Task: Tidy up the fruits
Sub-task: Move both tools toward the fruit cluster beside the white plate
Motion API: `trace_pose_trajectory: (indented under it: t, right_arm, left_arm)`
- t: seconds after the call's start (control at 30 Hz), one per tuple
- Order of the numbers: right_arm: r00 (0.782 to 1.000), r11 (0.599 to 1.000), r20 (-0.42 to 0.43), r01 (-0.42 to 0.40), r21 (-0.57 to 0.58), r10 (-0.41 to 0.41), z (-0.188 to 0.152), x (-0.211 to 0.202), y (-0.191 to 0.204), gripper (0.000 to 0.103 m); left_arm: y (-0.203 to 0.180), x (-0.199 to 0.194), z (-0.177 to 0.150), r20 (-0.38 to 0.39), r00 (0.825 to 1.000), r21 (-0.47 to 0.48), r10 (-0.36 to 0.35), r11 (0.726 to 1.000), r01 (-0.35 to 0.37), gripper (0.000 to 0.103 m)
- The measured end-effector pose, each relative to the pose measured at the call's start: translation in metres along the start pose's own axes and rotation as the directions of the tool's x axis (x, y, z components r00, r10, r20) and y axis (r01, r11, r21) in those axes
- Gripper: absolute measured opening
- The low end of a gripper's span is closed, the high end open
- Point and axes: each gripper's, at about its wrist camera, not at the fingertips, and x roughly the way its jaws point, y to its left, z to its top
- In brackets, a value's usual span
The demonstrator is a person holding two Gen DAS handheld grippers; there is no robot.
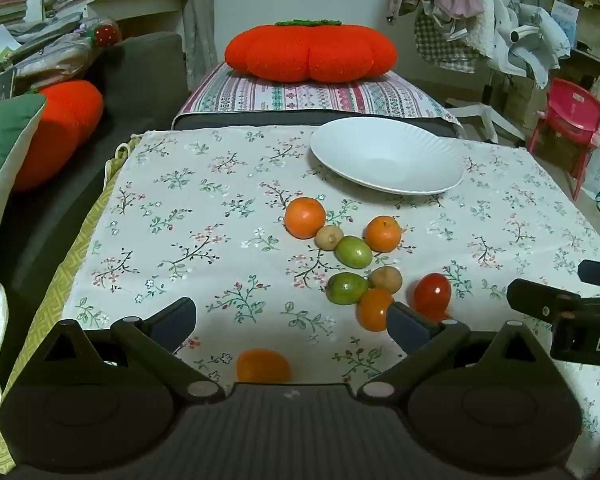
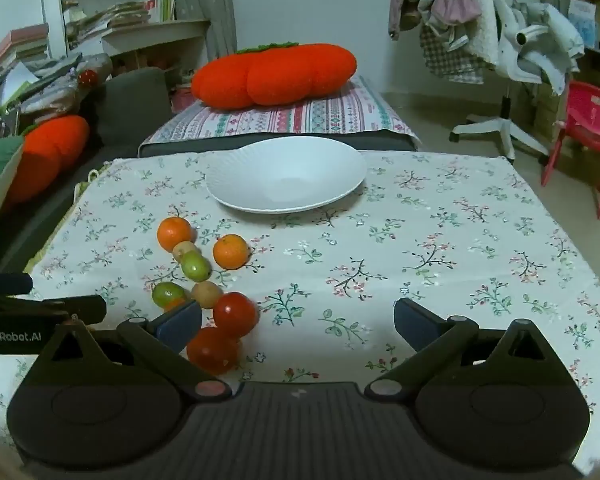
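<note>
we hold both tongs spread wide with nothing in them, the left tongs (image 1: 292,320) and right tongs (image 2: 298,322) above the counter (image 2: 460,240). the fruits (image 1: 352,256) lie bunched on the cloth, at 7 o'clock from the empty plate (image 2: 286,176). one orange (image 1: 263,366) sits apart, between the left tongs. two tomatoes (image 2: 224,332) touch at the right tongs' left finger.

White plate (image 2: 236,196) on cream tablecloth (image 2: 440,248) w/ green-pink floral sprigs. Fruit: orange mandarins (image 2: 174,233), green limes (image 2: 196,266), tan kiwis (image 2: 207,294), red tomatoes (image 2: 236,314). Far: orange pumpkin cushion (image 2: 274,75), striped pink-teal cover (image 2: 332,114).
</note>
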Motion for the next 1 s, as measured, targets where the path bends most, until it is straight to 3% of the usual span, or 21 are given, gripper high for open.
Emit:
trace_pose_trajectory:
  t: [0.6, 0.8, 1.0]
  right_arm:
    - [1.000, 1.000, -0.019, 0.019, -0.021, -0.019, -0.004, 0.005, 0.000, 0.103]
    - [0.997, 0.999, -0.071, 0.012, -0.045, -0.015, -0.003, 0.007, 0.003, 0.101]
    - [0.989, 0.995, -0.111, -0.090, 0.054, 0.095, -0.001, 0.018, -0.006, 0.094]
  left_arm:
    - [0.000, 0.010, -0.003, -0.033, 0.999, 0.011, 0.008, 1.000, -0.007, 0.088]
    - [0.003, 0.012, -0.004, -0.036, 0.999, 0.001, 0.026, 1.000, -0.026, 0.088]
    - [0.007, 0.015, -0.005, -0.042, 0.999, 0.002, 0.014, 1.000, -0.014, 0.088]
